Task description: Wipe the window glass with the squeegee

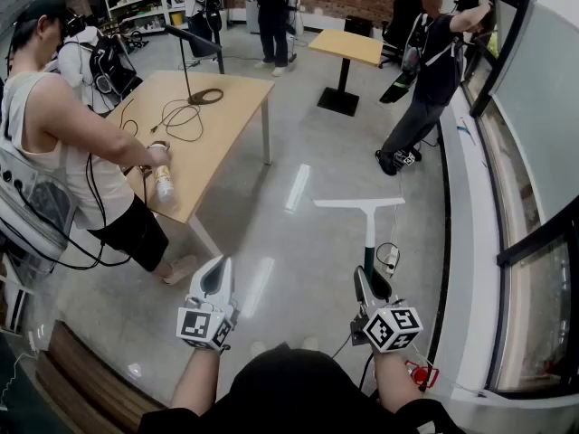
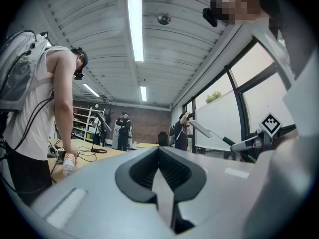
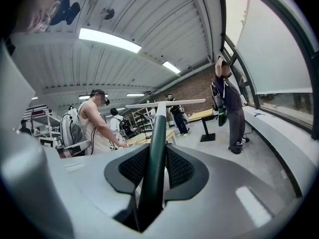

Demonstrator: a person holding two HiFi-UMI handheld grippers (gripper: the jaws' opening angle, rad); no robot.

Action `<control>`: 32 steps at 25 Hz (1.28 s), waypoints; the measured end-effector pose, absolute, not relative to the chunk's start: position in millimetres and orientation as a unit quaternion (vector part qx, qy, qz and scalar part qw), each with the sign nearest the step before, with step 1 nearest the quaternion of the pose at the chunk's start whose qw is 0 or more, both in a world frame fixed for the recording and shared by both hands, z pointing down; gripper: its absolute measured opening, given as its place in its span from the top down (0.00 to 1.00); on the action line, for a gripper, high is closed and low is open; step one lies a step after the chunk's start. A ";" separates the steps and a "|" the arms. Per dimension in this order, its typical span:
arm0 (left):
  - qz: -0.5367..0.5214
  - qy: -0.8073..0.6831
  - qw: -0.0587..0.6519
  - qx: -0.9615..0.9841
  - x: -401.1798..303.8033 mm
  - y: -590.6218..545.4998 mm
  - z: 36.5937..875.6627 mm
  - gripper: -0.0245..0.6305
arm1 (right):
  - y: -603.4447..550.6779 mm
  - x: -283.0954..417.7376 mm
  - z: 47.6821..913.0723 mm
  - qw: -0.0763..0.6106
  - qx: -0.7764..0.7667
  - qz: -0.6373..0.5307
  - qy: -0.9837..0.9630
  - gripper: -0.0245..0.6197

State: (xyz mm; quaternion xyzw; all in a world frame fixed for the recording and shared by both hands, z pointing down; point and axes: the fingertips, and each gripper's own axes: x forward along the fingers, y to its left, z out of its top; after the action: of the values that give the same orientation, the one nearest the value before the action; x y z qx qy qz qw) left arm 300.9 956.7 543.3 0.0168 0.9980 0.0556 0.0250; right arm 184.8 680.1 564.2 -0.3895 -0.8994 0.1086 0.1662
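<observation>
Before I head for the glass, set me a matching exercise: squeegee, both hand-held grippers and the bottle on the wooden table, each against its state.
1 squeegee
2 left hand-held gripper
3 right hand-held gripper
4 bottle

A shut, empty
B on the wooden table, under a person's hand
C shut on the squeegee's handle
D blade end forward, over the floor

Pairs: 1-D, 2-A, 3-C, 4-B

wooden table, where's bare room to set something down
Bare wood lies on the wooden table between the black cables and its right edge in the head view. The near end is crowded: a bottle under a person's hand.
</observation>
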 end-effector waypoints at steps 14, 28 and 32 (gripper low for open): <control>0.042 0.998 0.035 -0.001 279.1 938.0 530.8 0.96 | 667.6 170.7 558.3 0.155 -0.386 0.116 -0.902 0.81; 0.052 0.998 0.020 -0.041 224.2 870.5 533.9 0.96 | 600.9 143.3 549.2 0.125 -0.360 0.104 -0.919 0.81; 0.056 0.997 0.017 -0.054 210.6 845.1 535.8 0.96 | 575.4 137.6 548.7 0.122 -0.353 0.098 -0.922 0.81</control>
State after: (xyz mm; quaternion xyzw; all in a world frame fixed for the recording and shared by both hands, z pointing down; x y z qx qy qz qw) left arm 210.6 845.1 535.8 -0.0545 0.9968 0.0556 0.0171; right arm 137.6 575.4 548.7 -0.3533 -0.9224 0.0980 0.1216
